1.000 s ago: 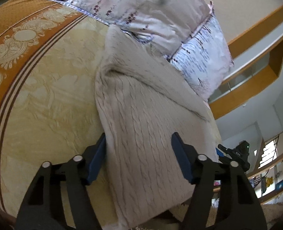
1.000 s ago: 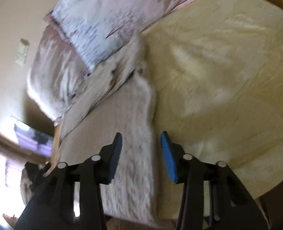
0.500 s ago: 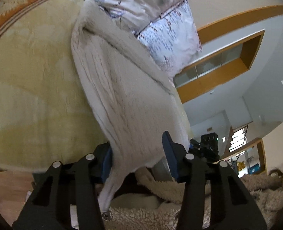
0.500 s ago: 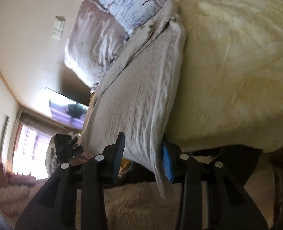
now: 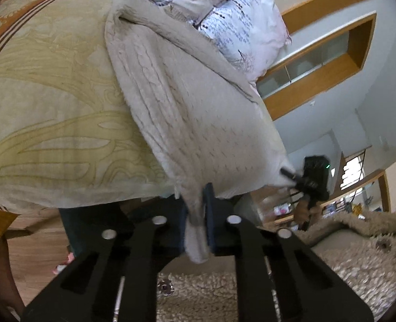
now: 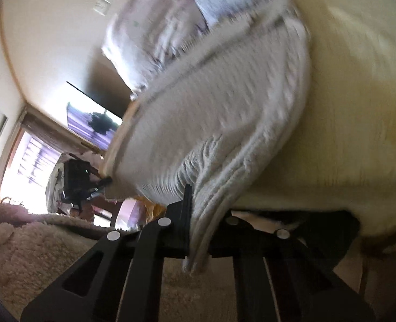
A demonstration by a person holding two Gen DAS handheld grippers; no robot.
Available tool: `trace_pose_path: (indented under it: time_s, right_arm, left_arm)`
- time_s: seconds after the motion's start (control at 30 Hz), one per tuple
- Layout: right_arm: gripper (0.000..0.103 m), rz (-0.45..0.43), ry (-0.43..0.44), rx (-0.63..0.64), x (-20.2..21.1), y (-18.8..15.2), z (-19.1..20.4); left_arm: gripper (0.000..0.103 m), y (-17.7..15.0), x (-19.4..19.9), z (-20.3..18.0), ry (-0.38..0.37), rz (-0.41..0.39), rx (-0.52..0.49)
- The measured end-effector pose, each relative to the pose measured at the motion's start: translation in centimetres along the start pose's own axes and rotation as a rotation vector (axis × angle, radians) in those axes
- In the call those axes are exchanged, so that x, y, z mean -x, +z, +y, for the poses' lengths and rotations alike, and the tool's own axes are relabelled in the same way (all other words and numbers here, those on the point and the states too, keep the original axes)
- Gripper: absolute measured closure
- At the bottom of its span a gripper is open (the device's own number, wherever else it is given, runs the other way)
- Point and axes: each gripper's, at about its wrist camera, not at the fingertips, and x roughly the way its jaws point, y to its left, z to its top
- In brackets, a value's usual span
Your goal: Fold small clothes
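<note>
In the left wrist view the left gripper [image 5: 196, 214] has just been closing, and its jaws now pinch a near corner of the cream cable-knit sweater [image 5: 187, 102]; a tongue of the knit passes between the blue pads and hangs out below them at the lower centre of the frame. From that pinch the sweater runs up and to the left across the frame, its long axis leading from the jaws toward the patterned pillows [image 5: 241, 18] at the top, with the far end bunched against them at the upper centre. Most of the garment lies on the yellow bedspread [image 5: 50, 112], which fills the left half of the picture, while its near edge is drawn off the bed's edge. At the right of the same view the sweater's other near corner ends at the right gripper [image 5: 292, 175], seen small and dark, held by a hand [image 5: 304, 209]. In the right wrist view, which is motion-blurred, the right gripper [image 6: 198, 225] has likewise just been closing and its jaws clamp a folded edge of the sweater [image 6: 224, 112], several layers of knit hanging down between them at the lower centre. Here the garment stretches up and to the right toward the pillows [image 6: 171, 21], with the bedspread [image 6: 359, 107] to its right. A fleecy beige garment [image 5: 359, 255] worn by the person fills the bottom of both views.
</note>
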Motion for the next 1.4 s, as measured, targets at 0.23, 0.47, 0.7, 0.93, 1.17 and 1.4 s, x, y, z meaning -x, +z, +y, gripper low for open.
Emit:
trace_pose_path:
  time_s: [0.23,0.47,0.7,0.93,1.17,1.4]
  right_arm:
    - [0.095,-0.253,-0.045,0.052,2.9,2.9,1.6]
    - [0.095,-0.343,-0.220,0.202,1.3,5.5,4.1]
    - [0.095,-0.437,-0.357,0.263,0.7,7.4,5.0]
    - [0.096,-0.512,-0.416,0.319,0.6,10.7,6.2]
    - [0.096,-0.540,-0.448,0.326,-1.0,14.9,6.3]
    - [0.096,-0.426,-0.454,0.164,-5.8,18.9,1.2]
  left_arm:
    - [0.097,1.6,1.6,-1.0,-0.008,-0.064,-0.087]
    - [0.096,7.0,4.3,-1.0,0.056,-0.234,-0.075]
    - [0.097,13.7,4.8,-1.6,0.147,-0.358,-0.051]
    - [0.097,18.4,4.6,-2.6,0.176,-0.412,-0.066]
    - [0.097,23.0,3.8,-4.4,0.232,-0.457,-0.143]
    - [0.097,26.4,-1.2,0.5,0.298,-0.380,-0.036]
